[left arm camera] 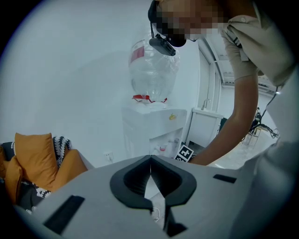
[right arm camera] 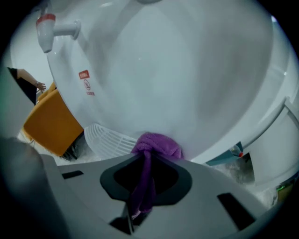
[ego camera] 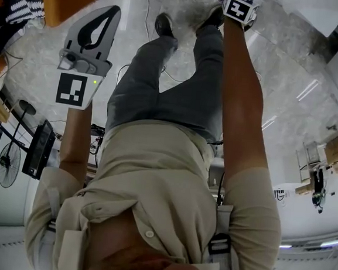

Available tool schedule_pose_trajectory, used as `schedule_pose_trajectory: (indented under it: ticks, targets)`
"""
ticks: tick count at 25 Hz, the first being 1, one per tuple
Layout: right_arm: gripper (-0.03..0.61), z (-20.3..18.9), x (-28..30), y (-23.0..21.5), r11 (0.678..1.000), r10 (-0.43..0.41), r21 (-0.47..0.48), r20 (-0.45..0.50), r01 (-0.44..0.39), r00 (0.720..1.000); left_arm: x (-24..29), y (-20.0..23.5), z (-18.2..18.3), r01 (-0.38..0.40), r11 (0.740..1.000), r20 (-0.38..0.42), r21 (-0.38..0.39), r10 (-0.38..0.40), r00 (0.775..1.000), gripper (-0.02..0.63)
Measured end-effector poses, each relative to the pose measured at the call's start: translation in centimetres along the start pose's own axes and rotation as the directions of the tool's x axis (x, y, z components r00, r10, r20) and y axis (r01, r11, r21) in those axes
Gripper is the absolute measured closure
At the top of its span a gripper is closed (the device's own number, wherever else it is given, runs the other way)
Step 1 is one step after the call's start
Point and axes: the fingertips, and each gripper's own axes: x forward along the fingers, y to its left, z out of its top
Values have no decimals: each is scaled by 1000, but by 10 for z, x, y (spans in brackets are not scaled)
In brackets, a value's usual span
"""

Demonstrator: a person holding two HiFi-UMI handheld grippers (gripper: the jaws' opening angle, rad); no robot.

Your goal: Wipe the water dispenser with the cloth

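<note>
My right gripper (right arm camera: 142,161) is clamped on a crumpled purple cloth (right arm camera: 158,144). The cloth's bunched end lies against the curved white plastic front of the water dispenser (right arm camera: 177,70), just above the dispenser's white slotted drip grille (right arm camera: 105,139). A white tap with a red tip (right arm camera: 46,25) juts out at upper left, with a small red label (right arm camera: 84,74) below it.

My left gripper (left arm camera: 150,162) is held well apart from the dispenser, its jaws together with nothing between them. Seen along it, the dispenser stands against a white wall with a clear upturned water bottle (left arm camera: 153,70) on top. Orange cushions (left arm camera: 32,154) sit off to the left.

From the head view, my arms reach over a pale marbled floor (ego camera: 291,77), the right one stretched well ahead of the left.
</note>
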Motion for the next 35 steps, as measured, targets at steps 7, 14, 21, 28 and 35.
schedule_pose_trajectory:
  ticks: [7,14,21,28,35]
  targets:
    - [517,-8,23,76,985,99,-131,-73,-109,992,-6,13,-12,-14,1000,-7,-11,13,1000,597]
    - [520,32,20,184,895,336,-307,-14,-323,942,-18,28,-24,-49,998,2,-36,49,999,597]
    - [523,38,11,194,886,271,-396,26,-239,962,-26,39,-35,-77,995,11,-63,78,997,597]
    - [523,72,-45,195,924,243,-338,162,-178,956,-33,44,-27,-75,994,20,-80,77,997,597]
    - [523,114,-103,195,946,239,-280,270,-161,933,-34,49,-2,-71,995,56,-68,75,996,597]
